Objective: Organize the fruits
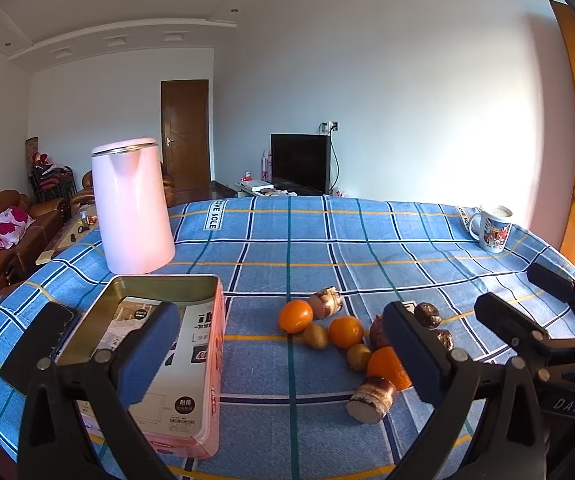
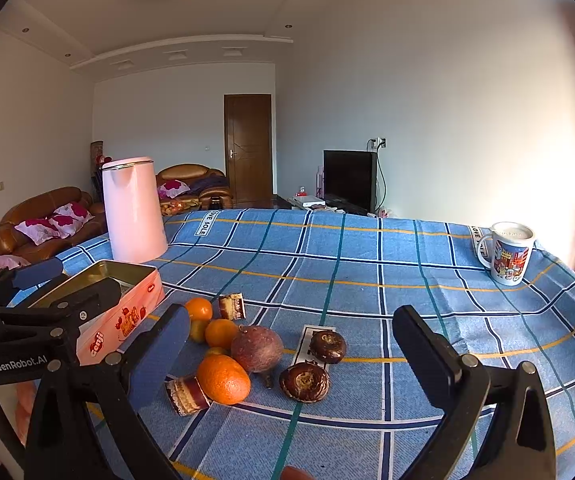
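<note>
- tin box (image 1: 159, 344): shiny metal inside, glossy pink paint outside
- checked tablecloth (image 2: 367, 264): matt woven cloth
- kettle (image 1: 133, 208): smooth satin pink, probably plastic, hard to tell
- oranges (image 2: 223, 379): dimpled, slightly glossy skin
- mug (image 2: 509, 254): glazed ceramic

Oranges (image 2: 223, 379), kiwis (image 1: 315, 336) clustered on cloth beside open tin (image 1: 175, 356).

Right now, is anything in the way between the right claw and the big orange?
Nothing visible blocks it. The right claw is open above the fruit pile, and the big orange lies just ahead by its left finger. A small cake roll touches the orange's near side, and a purple fruit sits against it.
</note>
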A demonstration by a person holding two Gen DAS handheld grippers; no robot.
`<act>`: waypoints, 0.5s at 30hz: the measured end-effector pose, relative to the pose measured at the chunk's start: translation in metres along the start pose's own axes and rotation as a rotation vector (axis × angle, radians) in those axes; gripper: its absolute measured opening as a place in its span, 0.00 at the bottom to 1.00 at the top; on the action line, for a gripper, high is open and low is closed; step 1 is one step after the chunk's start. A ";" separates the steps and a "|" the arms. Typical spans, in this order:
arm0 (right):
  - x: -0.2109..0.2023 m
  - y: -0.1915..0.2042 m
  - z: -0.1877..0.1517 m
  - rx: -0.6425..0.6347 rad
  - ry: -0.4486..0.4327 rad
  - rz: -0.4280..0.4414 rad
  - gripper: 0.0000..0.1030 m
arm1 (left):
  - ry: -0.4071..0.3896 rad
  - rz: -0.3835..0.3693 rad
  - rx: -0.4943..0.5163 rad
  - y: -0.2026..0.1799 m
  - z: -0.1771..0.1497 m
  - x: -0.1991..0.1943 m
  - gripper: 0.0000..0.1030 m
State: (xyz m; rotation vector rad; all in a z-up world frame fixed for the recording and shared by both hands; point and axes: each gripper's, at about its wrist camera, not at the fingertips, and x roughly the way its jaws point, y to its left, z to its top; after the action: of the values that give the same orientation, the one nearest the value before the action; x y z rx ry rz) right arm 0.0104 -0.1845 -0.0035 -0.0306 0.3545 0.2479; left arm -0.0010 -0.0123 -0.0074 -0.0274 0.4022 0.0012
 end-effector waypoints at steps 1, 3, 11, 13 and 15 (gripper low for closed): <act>0.000 0.000 0.000 0.000 0.000 0.000 0.99 | 0.000 0.000 0.001 0.000 0.000 0.000 1.00; 0.000 0.000 0.000 0.000 -0.001 0.000 0.99 | 0.001 -0.002 -0.001 -0.001 0.000 0.000 1.00; -0.001 0.000 -0.001 0.001 0.000 0.002 0.99 | 0.004 -0.001 0.001 -0.001 -0.001 0.000 1.00; -0.001 0.000 -0.001 0.001 0.000 0.001 0.99 | 0.003 0.000 0.001 -0.001 -0.001 0.000 1.00; -0.002 0.000 -0.001 0.001 0.001 0.001 0.99 | 0.004 0.000 0.001 -0.001 -0.001 0.000 1.00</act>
State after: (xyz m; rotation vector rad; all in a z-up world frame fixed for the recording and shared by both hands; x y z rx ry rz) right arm 0.0082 -0.1854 -0.0040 -0.0296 0.3562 0.2483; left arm -0.0017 -0.0137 -0.0084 -0.0263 0.4059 0.0006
